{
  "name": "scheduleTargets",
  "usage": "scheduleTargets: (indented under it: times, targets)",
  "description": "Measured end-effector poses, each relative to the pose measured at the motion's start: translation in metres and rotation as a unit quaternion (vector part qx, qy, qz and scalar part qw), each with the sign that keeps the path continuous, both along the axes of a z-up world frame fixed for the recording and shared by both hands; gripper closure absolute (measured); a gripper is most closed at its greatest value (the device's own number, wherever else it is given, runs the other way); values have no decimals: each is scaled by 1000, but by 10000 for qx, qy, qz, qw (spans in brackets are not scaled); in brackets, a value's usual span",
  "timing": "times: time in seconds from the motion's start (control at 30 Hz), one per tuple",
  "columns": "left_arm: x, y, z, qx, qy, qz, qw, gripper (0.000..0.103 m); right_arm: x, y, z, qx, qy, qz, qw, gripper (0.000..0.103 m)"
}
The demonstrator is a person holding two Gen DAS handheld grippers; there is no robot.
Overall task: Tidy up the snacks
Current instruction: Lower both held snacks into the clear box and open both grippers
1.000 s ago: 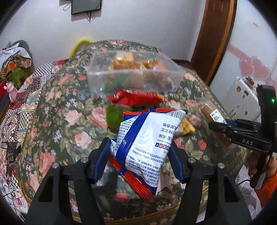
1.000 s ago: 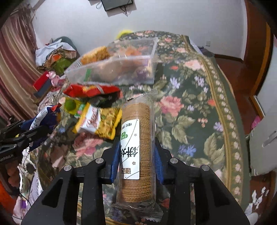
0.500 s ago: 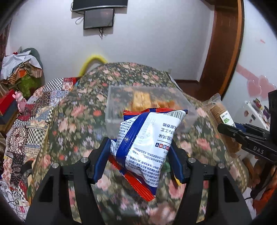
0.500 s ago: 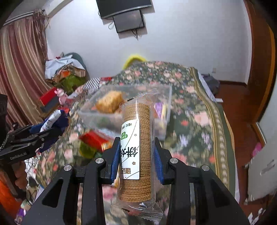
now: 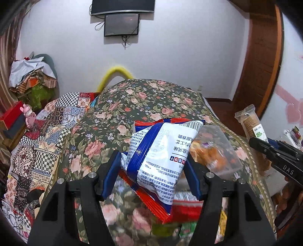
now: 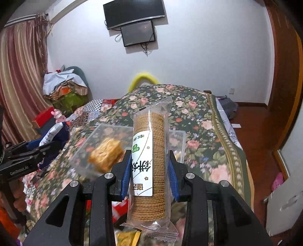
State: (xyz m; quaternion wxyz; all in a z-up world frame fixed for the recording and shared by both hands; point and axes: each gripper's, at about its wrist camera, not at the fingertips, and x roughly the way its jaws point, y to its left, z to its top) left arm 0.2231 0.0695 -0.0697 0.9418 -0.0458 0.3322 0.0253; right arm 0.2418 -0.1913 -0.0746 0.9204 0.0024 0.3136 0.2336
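My left gripper (image 5: 153,170) is shut on a white, blue and red snack bag (image 5: 159,157) and holds it in the air above the near side of the clear plastic box (image 5: 221,151). My right gripper (image 6: 149,170) is shut on a clear-wrapped roll of round biscuits (image 6: 149,160), held upright over the same box (image 6: 89,151), which holds an orange-brown snack pack (image 6: 105,155). The right gripper with the roll (image 5: 253,128) shows at the right of the left wrist view; the left gripper with its bag (image 6: 51,136) shows at the left of the right wrist view.
The box stands on a floral-covered bed (image 5: 144,98). Red, green and yellow snack packets (image 5: 185,206) lie blurred below the grippers. A patchwork quilt (image 5: 47,136) lies left. A TV (image 6: 134,13) hangs on the far wall; a wooden door (image 5: 265,56) is at the right.
Both grippers have risen and tilted up with their snacks and moved over the clear box. The loose packets have dropped to the bottom of both views.
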Motion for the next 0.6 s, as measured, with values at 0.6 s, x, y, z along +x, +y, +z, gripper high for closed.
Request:
scheduleTargets:
  times: [0.6]
  targets:
    - [69,8,-46,-43,442,332,9985,38,61,19,-53,-456,542,-137,9974,71]
